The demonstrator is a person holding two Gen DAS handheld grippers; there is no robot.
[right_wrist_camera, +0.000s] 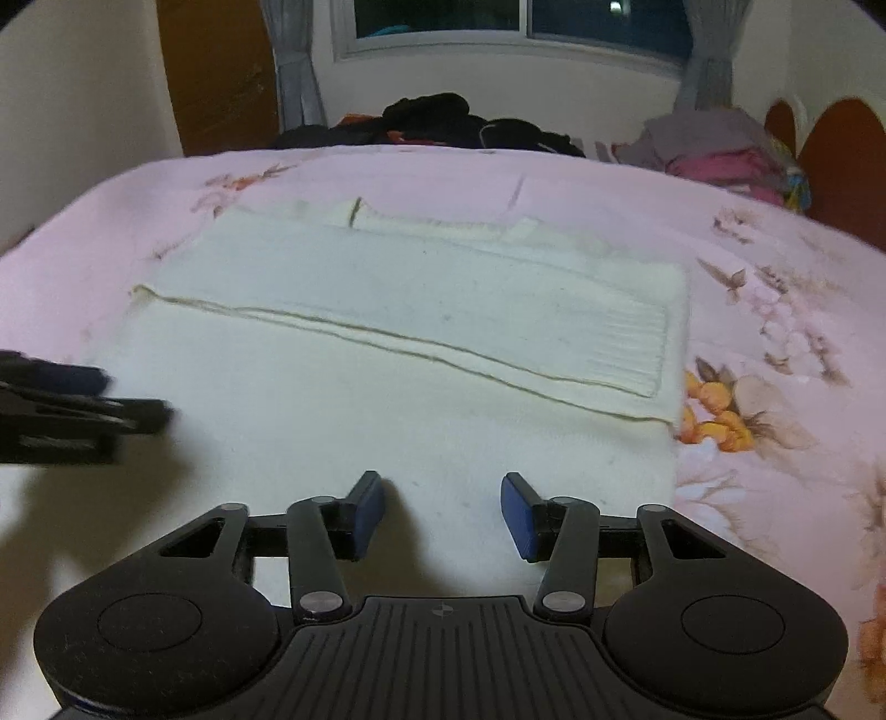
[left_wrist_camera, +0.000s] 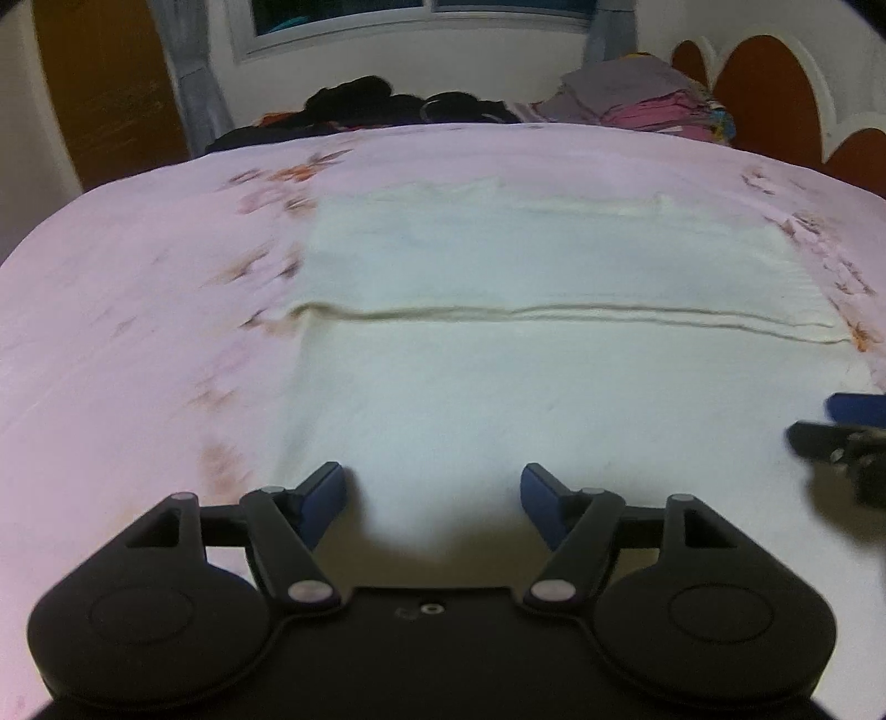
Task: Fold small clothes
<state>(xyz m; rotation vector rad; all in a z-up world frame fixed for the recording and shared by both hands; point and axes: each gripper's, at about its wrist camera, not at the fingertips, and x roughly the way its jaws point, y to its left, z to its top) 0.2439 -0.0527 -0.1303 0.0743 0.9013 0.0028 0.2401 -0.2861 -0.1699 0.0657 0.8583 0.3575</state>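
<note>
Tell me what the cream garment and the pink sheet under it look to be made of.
Cream garment: probably a soft knit, wool or acrylic; matte, slightly fuzzy, with ribbing at the cuff end of the folded-over sleeve. Pink sheet: likely thin woven cotton or polyester; smooth and flat, with a printed flower pattern. The fibre itself cannot be told from the look.

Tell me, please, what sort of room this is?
Most likely a bedroom: a pink floral bedsheet under the cream knitted garment, piled clothes, and a curtained window.
</note>
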